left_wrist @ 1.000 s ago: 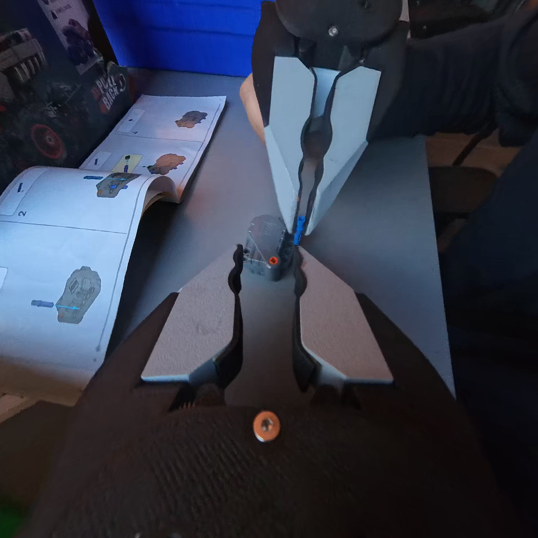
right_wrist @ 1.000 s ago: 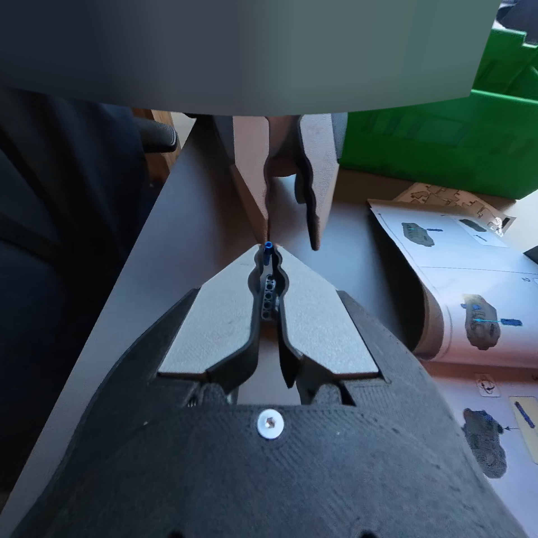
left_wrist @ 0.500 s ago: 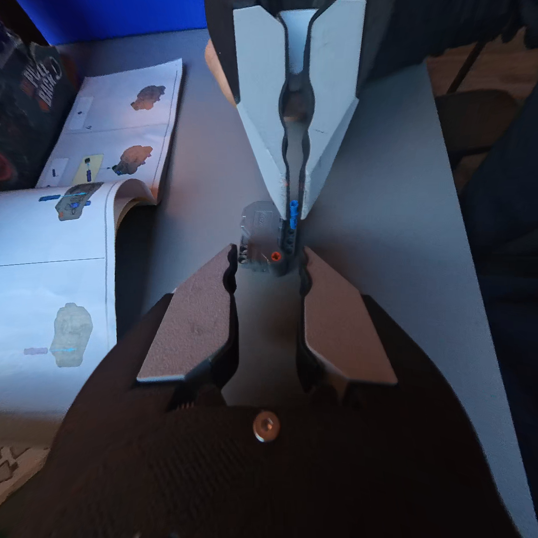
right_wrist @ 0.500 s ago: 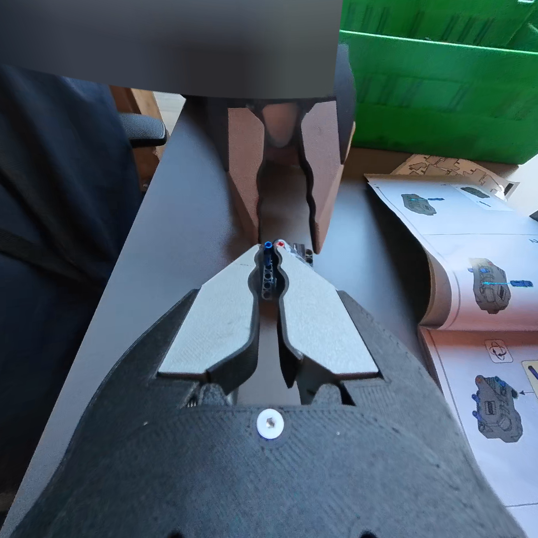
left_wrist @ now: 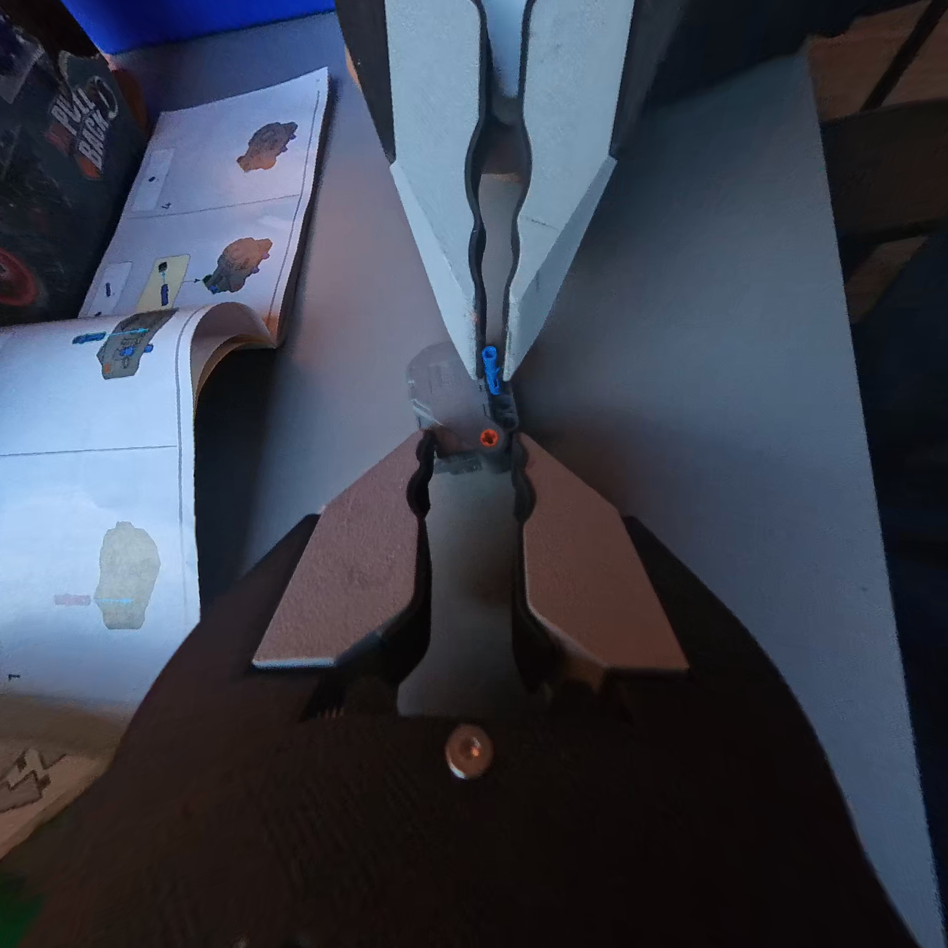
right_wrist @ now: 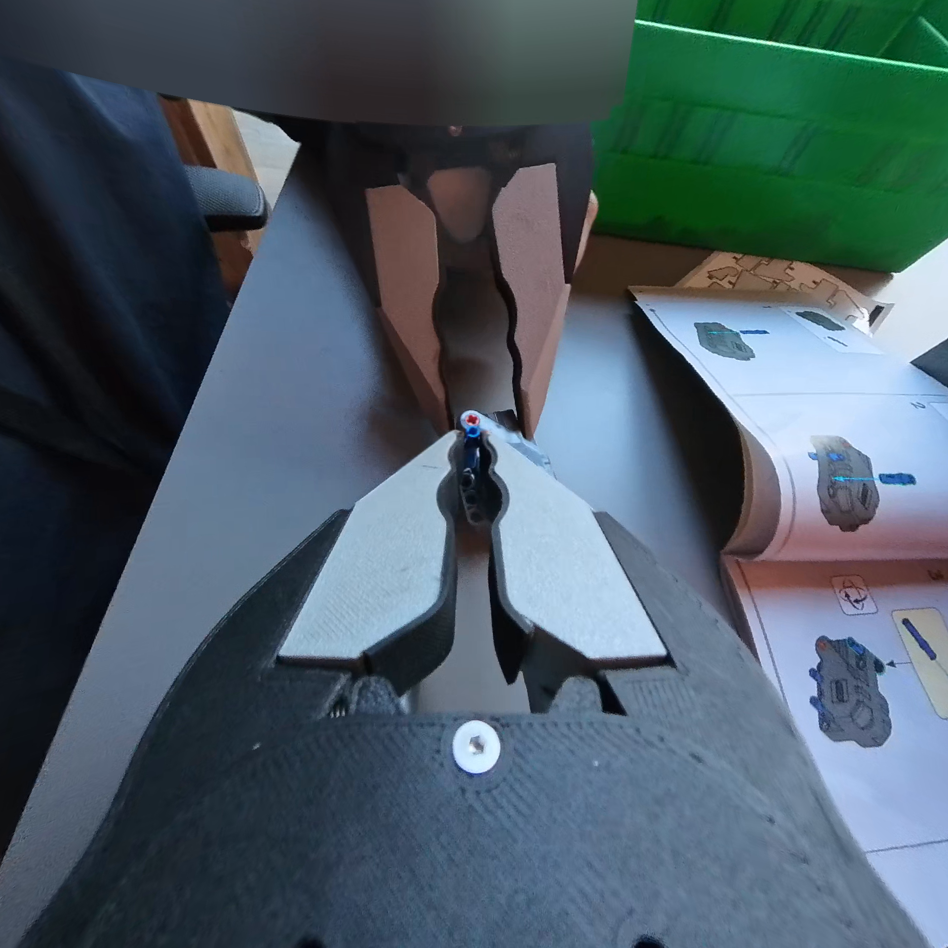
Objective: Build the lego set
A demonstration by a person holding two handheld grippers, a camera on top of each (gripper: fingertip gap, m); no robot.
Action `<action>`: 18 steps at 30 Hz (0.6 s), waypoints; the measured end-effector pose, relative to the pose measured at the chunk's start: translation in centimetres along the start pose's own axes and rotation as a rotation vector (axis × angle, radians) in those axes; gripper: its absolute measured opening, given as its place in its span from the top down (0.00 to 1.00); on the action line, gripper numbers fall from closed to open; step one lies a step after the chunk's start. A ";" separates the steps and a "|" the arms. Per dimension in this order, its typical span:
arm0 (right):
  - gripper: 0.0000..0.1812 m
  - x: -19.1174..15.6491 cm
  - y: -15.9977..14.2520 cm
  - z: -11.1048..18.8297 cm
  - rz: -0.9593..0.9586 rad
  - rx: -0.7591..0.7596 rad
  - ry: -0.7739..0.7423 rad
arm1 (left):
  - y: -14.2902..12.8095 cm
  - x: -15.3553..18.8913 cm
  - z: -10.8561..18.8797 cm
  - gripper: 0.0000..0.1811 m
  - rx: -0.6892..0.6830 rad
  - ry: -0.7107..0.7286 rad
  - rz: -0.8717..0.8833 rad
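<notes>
Printed writing shows on the dark box (left_wrist: pixel 56 169) and the open instruction booklet (left_wrist: pixel 92 461); not transcribed. My left gripper (left_wrist: pixel 469 451) sits on the grey table (left_wrist: pixel 692 359), partly open, fingertips flanking the grey lego motor block (left_wrist: pixel 451 395). My right gripper (right_wrist: pixel 474 436), opposite, pinches a black beam (right_wrist: pixel 474 487) carrying a blue pin (left_wrist: pixel 491 367), against the block.

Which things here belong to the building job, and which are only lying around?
In use: grey motor block, black beam with blue pin, right gripper, left gripper, instruction booklet.

Lying about: green bin, dark set box.
</notes>
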State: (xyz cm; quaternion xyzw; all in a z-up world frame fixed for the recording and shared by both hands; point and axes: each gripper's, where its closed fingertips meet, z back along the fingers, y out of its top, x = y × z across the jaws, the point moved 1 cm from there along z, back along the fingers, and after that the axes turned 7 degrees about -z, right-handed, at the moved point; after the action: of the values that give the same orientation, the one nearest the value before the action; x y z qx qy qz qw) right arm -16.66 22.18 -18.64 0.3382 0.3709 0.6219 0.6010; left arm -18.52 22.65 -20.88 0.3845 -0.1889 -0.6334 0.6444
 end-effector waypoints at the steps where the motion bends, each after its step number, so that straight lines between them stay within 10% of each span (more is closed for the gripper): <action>1: 0.99 0.0 0.0 0.0 -0.001 0.001 -0.001 | 0.0 0.1 0.0 0.85 -0.001 0.001 0.030; 18: 0.99 0.9 -0.1 0.1 -0.020 0.002 -0.098 | -0.1 -1.0 -0.2 0.85 -0.036 0.120 0.149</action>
State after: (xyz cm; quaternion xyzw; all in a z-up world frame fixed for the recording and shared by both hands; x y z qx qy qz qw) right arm -16.53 23.09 -18.71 0.3650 0.3451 0.5983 0.6242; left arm -18.60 23.68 -20.82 0.3950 -0.1668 -0.5627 0.7068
